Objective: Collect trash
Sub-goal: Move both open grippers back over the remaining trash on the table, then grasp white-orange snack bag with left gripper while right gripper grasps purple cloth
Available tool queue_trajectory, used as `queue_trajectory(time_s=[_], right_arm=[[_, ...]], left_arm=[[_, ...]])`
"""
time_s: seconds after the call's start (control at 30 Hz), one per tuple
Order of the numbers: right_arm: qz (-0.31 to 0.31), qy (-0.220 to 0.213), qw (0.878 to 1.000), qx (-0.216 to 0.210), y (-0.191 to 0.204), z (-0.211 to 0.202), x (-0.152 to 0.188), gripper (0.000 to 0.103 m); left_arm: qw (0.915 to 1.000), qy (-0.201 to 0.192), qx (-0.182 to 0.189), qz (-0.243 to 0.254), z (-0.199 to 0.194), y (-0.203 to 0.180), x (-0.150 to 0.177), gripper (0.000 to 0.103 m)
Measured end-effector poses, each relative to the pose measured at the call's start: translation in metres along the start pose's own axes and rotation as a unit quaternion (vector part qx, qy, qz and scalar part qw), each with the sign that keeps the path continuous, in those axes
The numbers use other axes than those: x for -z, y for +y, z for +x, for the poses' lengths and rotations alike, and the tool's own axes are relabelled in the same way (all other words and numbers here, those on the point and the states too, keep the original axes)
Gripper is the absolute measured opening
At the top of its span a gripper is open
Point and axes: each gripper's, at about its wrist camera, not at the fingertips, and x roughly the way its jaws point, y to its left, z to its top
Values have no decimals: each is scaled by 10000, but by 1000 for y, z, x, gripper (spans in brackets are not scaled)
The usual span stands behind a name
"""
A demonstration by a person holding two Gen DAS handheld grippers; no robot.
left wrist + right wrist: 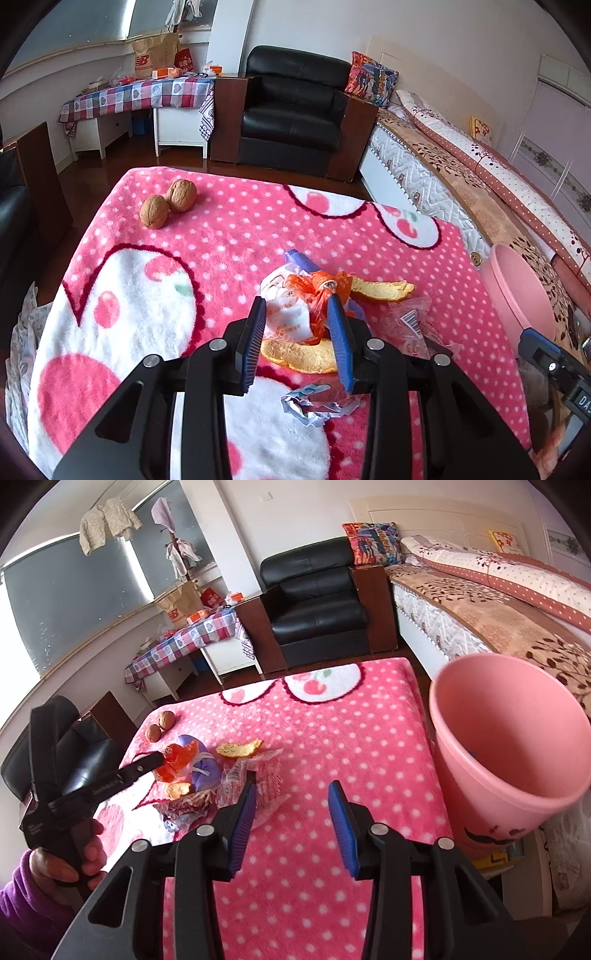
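Left tool around orange bag

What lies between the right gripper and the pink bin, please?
Only bare polka-dot blanket, in the right wrist view: the open right gripper hovers over it, with the bin beside.

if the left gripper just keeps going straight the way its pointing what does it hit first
Most likely the orange plastic bag: the left gripper has its jaws open on either side of it and the white wrapper beside it. The orange peel lies just below that line. Depth is hard to judge, so whether it already touches is unclear.
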Motion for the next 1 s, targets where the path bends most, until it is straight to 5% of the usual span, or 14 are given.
queue_trajectory(time_s=[0.23, 0.47, 0.67, 1.0], right_arm=[[-143, 165, 9991, -358, 18, 27, -20, 45], [-275, 410, 9972, -567, 38, 55, -30, 45], [-590, 787, 9912, -881, 71, 81, -29, 45], [-963, 1609, 9803, -628, 103, 135, -21, 34]], left_arm=[[9995, 53, 241, -211, 7, 14, 4, 41], [9978, -123, 548, -348, 1, 27, 5, 31], [9965, -447, 400, -579, -21, 45, -1, 31], [9951, -551, 348, -743, -32, 64, 1, 31]])
